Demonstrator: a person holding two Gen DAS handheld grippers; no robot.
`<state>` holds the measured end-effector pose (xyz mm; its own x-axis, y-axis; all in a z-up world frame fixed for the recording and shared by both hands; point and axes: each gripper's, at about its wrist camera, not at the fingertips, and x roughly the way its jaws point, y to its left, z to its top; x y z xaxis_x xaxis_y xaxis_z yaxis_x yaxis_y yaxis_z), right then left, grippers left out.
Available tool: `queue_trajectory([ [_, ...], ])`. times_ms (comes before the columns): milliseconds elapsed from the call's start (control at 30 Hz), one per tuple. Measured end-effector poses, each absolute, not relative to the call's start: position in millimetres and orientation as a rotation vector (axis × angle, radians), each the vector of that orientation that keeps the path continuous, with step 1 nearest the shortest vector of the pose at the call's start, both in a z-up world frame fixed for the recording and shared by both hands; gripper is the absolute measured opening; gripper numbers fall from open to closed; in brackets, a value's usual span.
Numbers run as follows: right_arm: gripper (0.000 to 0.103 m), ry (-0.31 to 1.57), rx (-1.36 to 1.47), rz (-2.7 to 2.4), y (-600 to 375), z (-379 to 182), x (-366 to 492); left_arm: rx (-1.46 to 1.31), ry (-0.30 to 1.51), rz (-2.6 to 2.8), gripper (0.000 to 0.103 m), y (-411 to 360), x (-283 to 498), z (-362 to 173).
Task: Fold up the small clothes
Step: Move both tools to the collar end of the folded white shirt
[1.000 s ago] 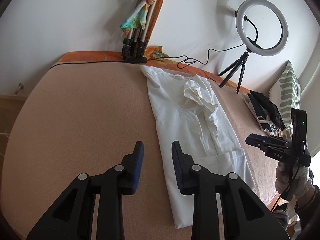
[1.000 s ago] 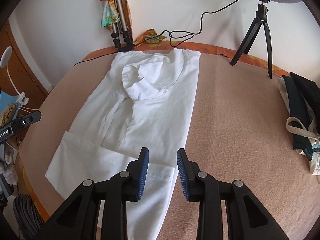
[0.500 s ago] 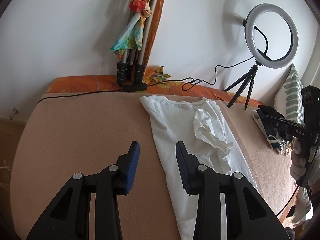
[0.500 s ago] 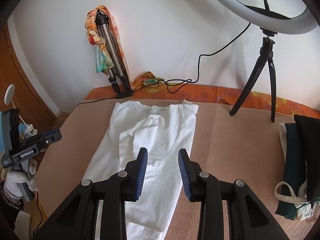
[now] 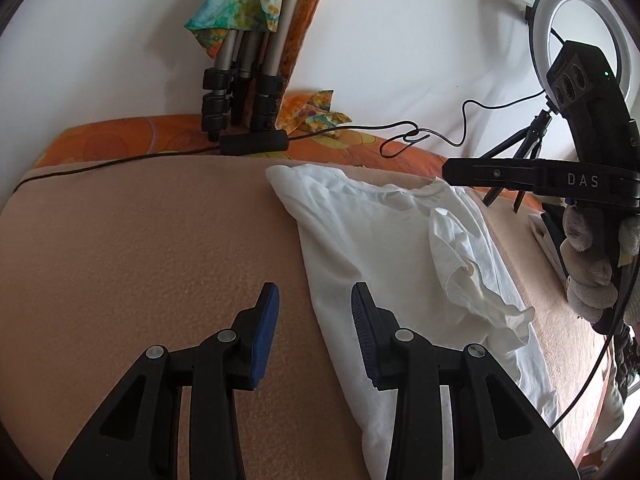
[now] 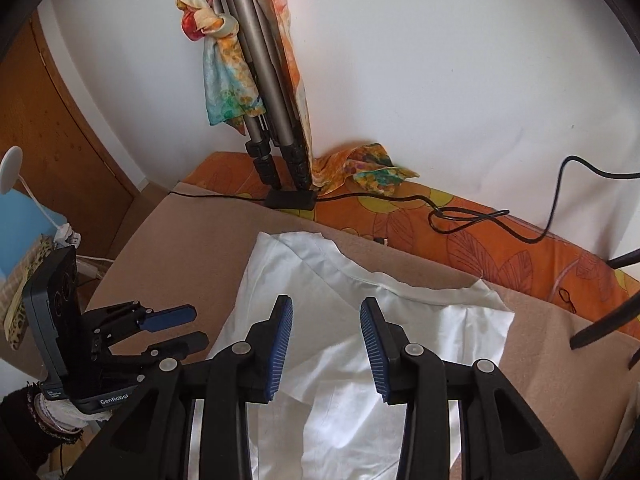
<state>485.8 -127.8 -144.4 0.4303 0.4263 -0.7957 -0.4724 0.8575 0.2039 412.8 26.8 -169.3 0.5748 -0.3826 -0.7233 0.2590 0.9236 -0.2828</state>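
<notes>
A white T-shirt [image 5: 384, 248] lies lengthwise on the tan blanket [image 5: 140, 248], sleeves folded in, neck end towards the wall. It also shows in the right wrist view [image 6: 320, 292]. My left gripper [image 5: 315, 312] is open and empty over the shirt's left edge, near the upper part. My right gripper [image 6: 326, 330] is open and empty above the shirt's collar end. Each gripper shows in the other's view, the right one [image 5: 460, 174] above the shirt's far right corner, the left one [image 6: 180, 328] at the shirt's left side.
Folded tripod legs [image 5: 240, 92] with a colourful scarf lean on the wall behind the shirt. A black cable [image 5: 420, 140] runs along the orange bedspread. A ring light [image 5: 580, 40] on a small tripod stands at the right. Dark folded clothes [image 5: 552, 220] lie at the right edge.
Both grippers have moved forward along the shirt from its hem end to its collar end, staying open. The wall and tripod are much closer now.
</notes>
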Motion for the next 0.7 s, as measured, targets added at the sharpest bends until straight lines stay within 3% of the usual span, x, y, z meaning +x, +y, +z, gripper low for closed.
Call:
queue_trajectory([
  [367,0.037,1.075,-0.134,0.569,-94.4,-205.4,523.2,-0.143,0.896,-0.386,0.036,23.6,425.6,-177.8],
  [500,0.028,1.083,-0.164,0.568,-92.3,-211.1,520.6,-0.099,0.891,-0.371,0.036,17.6,424.1,-177.7],
  [633,0.001,1.075,-0.191,0.583,-88.4,-209.6,513.9,-0.1,0.89,-0.367,0.036,17.8,425.7,-178.7],
  [700,0.0,1.056,-0.217,0.579,-87.2,-205.8,508.5,-0.109,0.89,-0.365,0.036,19.3,426.3,-179.1],
])
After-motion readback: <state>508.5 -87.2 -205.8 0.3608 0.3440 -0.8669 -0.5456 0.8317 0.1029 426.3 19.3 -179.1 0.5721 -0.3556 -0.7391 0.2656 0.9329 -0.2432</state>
